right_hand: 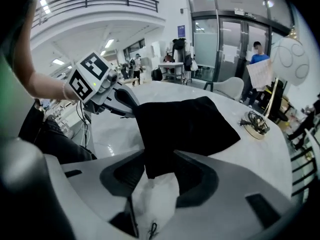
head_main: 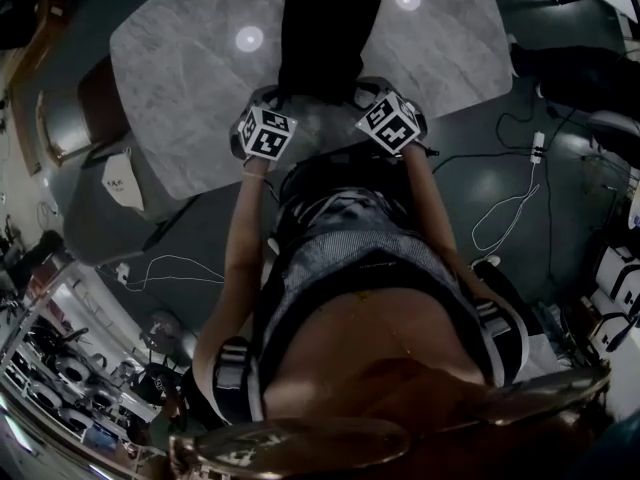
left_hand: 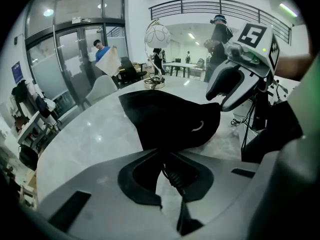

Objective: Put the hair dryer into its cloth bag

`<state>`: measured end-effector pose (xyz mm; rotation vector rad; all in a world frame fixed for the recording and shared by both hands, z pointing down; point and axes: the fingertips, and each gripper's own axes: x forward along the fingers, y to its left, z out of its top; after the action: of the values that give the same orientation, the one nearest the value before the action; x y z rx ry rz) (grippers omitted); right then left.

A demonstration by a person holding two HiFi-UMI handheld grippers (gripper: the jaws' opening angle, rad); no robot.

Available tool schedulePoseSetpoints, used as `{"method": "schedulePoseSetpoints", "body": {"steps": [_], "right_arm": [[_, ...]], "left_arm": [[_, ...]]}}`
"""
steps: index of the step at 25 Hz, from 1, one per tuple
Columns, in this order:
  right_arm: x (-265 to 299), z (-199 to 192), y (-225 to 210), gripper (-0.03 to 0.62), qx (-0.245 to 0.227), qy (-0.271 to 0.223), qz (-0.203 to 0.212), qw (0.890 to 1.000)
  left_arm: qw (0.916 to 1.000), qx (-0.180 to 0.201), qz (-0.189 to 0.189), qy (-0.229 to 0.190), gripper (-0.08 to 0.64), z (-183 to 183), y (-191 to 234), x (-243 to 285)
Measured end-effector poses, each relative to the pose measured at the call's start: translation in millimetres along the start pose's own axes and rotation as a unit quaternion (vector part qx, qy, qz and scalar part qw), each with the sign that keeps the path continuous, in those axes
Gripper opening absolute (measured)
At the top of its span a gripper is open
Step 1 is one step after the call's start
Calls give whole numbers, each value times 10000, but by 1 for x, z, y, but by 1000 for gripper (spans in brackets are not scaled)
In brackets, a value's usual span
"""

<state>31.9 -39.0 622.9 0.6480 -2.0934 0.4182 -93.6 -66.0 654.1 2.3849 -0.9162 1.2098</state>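
A black cloth bag (head_main: 322,38) lies on the grey marble table (head_main: 190,88), its near end towards me. In the left gripper view the bag (left_hand: 170,119) bulges a little, and my left gripper (left_hand: 167,159) is shut on its near edge, with a dark cord running through the jaws. In the right gripper view my right gripper (right_hand: 159,176) stands open; a corner of the bag (right_hand: 190,126) hangs between its jaws without being pressed. Both grippers sit side by side at the bag's near end, left gripper (head_main: 275,96) and right gripper (head_main: 362,93). No hair dryer shows outside the bag.
A round stand with a coiled cable (right_hand: 256,124) and a globe-shaped ornament (left_hand: 156,54) stand at the table's far end. A chair (head_main: 90,108) is at the table's left. White cables (head_main: 510,208) trail over the floor on the right.
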Motion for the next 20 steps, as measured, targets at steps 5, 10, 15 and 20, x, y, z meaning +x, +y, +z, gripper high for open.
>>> {"method": "schedulePoseSetpoints", "body": {"steps": [5,10,15,20], "right_arm": [[5,-34,0,259,522,480,-89,9974],[22,-45,11,264,1494,472,156,9875],[38,-52,3,262,2217,468,-206,9738],[37,-55,1,78,2080,526,-135,9766]], "left_arm": [[9991,-378,-163,-65,29,-4,2,1],[9981,-523,-280,-155,28,-3,1,6],[9980,-502,-326,-177,29,0,-1,7],[9972,-617,-420,-13,28,-6,-7,6]]}}
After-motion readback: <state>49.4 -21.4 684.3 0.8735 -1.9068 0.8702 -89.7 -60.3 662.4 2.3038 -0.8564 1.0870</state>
